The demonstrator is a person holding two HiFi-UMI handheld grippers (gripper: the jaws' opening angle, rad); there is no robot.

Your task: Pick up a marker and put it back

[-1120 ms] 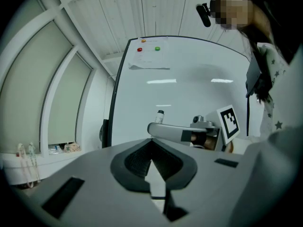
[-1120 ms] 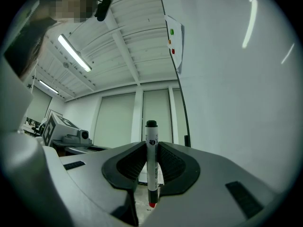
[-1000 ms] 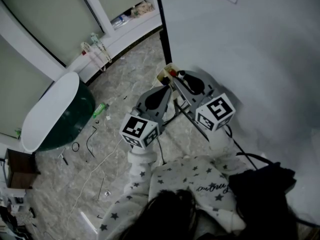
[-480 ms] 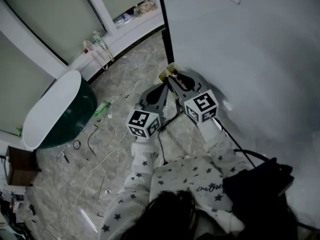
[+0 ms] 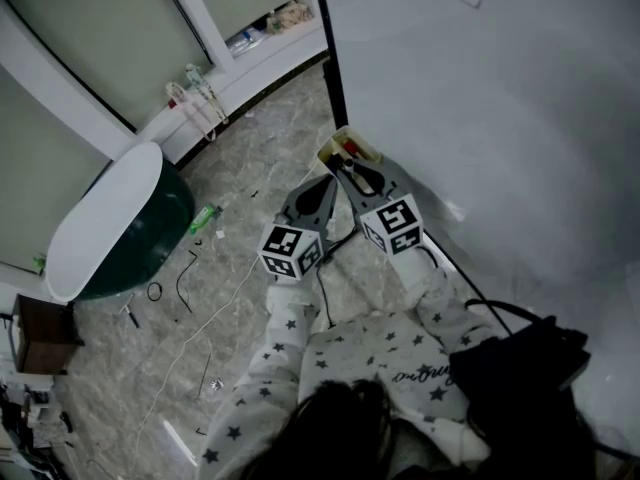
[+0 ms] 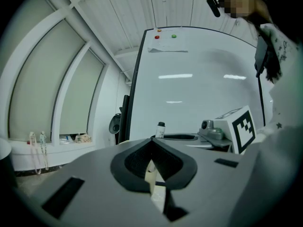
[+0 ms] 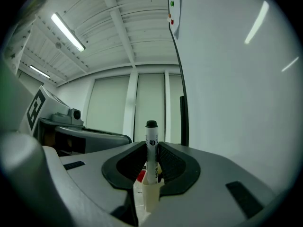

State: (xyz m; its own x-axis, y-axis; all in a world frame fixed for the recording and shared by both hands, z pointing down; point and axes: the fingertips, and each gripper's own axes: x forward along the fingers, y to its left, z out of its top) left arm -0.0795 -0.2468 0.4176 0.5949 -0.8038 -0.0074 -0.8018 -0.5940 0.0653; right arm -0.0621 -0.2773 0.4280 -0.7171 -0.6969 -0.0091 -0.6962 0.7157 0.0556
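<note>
My right claw (image 7: pixel 151 144) pinches the black-capped marker (image 7: pixel 151 134), upright in the cream holder (image 7: pixel 150 197); my left claw (image 6: pixel 152 141) is pressed together, empty.

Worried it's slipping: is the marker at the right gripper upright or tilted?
Upright: the marker stands vertical, black cap on top, between the jaws of the right gripper, above the cream holder.

White marker (image 7: pixel 151 145) black-capped, star-patterned sleeve (image 5: pixel 285 340); marbled grey floor (image 5: pixel 250 148)

A grey marbled floor (image 5: pixel 262 153) strewn with loose cables (image 5: pixel 181 279) meets a tall whiteboard (image 5: pixel 490 98). Pale windows (image 5: pixel 95 33) stand beyond, and strip lights (image 7: pixel 68 32) cross the slatted ceiling (image 7: pixel 120 18).
</note>
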